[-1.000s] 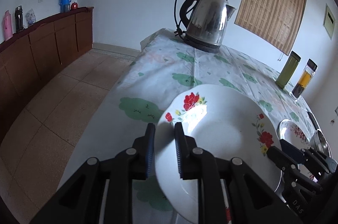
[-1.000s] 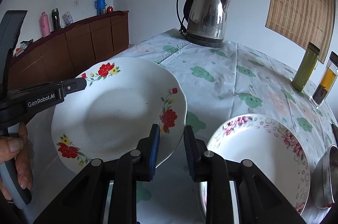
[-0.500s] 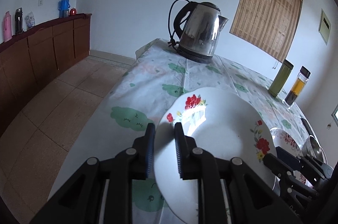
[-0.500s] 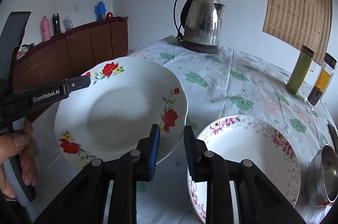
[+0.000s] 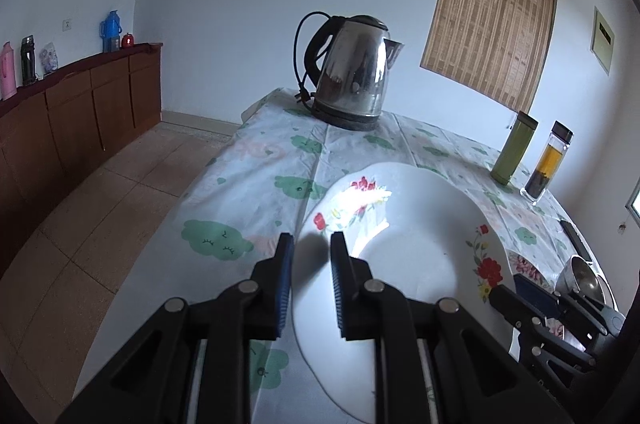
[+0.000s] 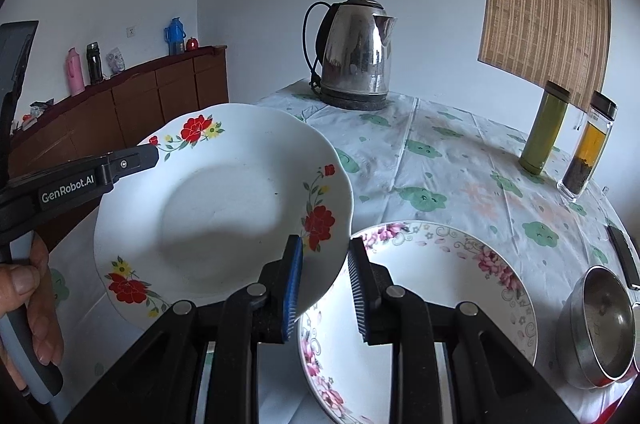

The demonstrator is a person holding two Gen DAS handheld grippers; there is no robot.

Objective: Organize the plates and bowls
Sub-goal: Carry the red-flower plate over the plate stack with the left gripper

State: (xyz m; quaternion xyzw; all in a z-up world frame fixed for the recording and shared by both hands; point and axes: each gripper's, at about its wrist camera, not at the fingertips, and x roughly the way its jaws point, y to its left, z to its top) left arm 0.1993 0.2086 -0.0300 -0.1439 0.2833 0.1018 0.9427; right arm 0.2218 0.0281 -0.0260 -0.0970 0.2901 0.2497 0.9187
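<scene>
A white plate with red flowers (image 6: 224, 216) is held in the air, tilted, over the table's near left part. My left gripper (image 5: 311, 256) is shut on its left rim and my right gripper (image 6: 325, 264) is shut on its right rim. The plate also shows in the left wrist view (image 5: 408, 264). A second white plate with pink flowers (image 6: 436, 304) lies flat on the table, just right of and below the held plate. A steel bowl (image 6: 600, 324) sits at the near right.
A steel electric kettle (image 6: 354, 56) stands at the table's far end. A green bottle (image 6: 546, 128) and a glass tea bottle (image 6: 586, 152) stand at the right. A dark phone (image 6: 624, 260) lies by the right edge. A wooden sideboard (image 6: 132, 104) lines the left wall.
Both grippers have lifted the red-flowered plate higher and drawn it back toward me. The pink-flowered plate and steel bowl have not moved.
</scene>
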